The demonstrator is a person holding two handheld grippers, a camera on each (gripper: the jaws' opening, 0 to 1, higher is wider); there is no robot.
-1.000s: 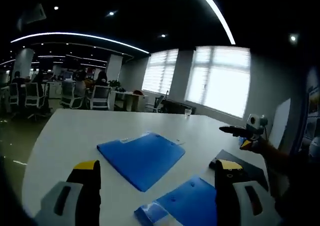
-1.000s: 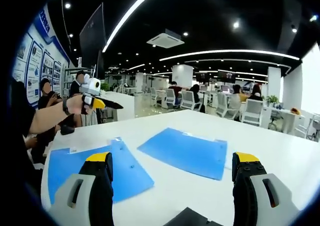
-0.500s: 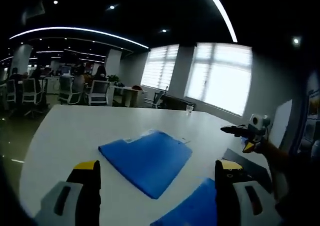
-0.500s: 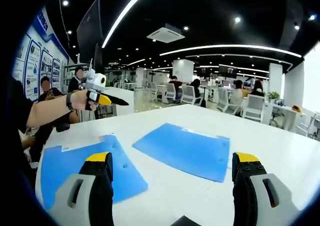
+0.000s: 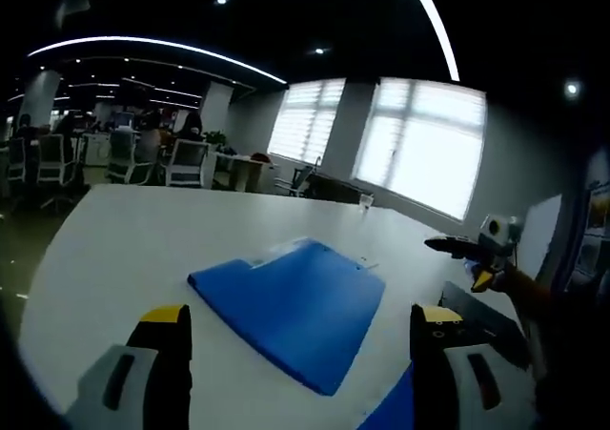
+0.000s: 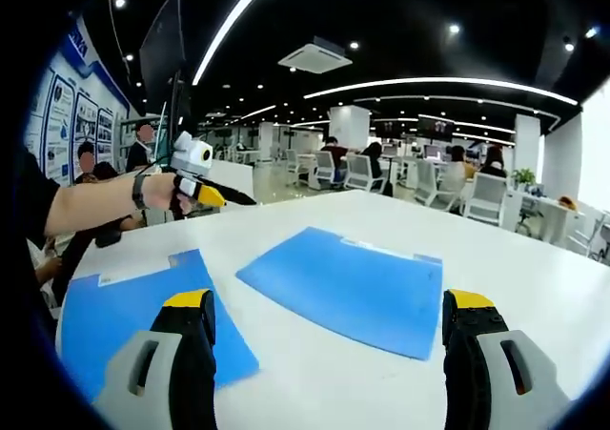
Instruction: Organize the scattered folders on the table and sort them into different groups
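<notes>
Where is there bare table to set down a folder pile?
The table is bare beyond and to the right of the middle blue folder, toward the chairs. It is crowded on the near side, where a second blue folder and a dark folder lie.

Blue folder (image 5: 291, 311) flat on white table (image 5: 114, 249), between open tongs (image 5: 300, 320).

Dim, windows (image 5: 419, 144) blown out, ceiling strips (image 6: 438, 85) glaring, edges warped.

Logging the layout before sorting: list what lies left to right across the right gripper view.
Left tool held in a hand → blue folder at the near left → second blue folder on the white table.
</notes>
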